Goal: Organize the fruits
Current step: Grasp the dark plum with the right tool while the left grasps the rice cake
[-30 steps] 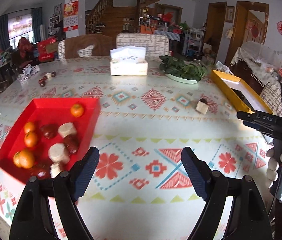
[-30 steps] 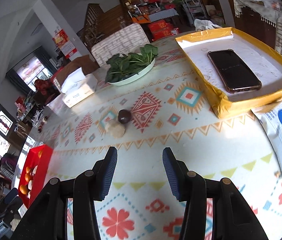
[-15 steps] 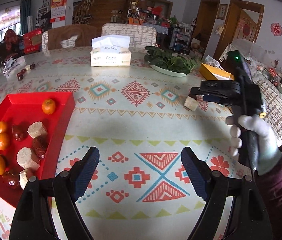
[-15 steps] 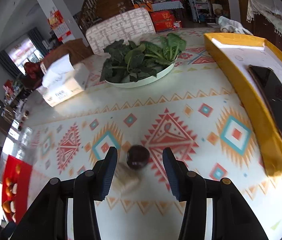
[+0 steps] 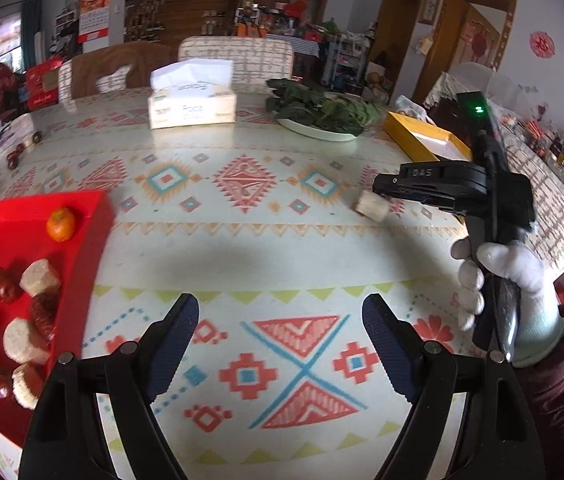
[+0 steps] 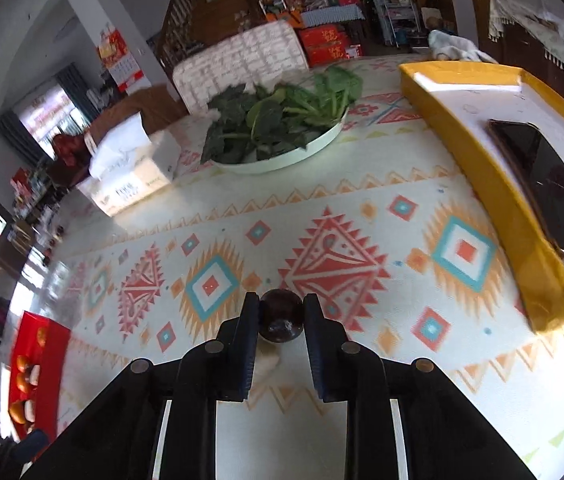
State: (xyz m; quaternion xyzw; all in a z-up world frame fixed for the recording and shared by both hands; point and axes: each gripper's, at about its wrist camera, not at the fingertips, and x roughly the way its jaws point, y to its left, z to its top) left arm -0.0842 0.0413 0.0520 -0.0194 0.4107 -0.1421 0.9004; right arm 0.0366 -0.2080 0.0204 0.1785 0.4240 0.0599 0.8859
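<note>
My right gripper (image 6: 280,318) is shut on a dark round fruit (image 6: 280,315) just above the patterned tablecloth; in the left wrist view the right gripper (image 5: 386,192) stands at the right, next to a pale cut chunk (image 5: 370,207). That chunk shows partly under the fingers in the right wrist view (image 6: 266,364). My left gripper (image 5: 279,344) is open and empty over the cloth. A red tray (image 5: 85,240) at the left holds several oranges (image 5: 60,224), dark fruits (image 5: 43,312) and pale chunks (image 5: 39,278).
A tissue box (image 5: 191,106) and a plate of leafy greens (image 5: 322,114) stand at the back. A yellow tray (image 6: 494,192) with a phone (image 6: 546,184) lies at the right. Small dark fruits (image 5: 13,160) lie far left. Chairs stand behind the table.
My right gripper moved forward over the dark fruit and closed on it. My left gripper stayed open, its view shifting slightly to the right.
</note>
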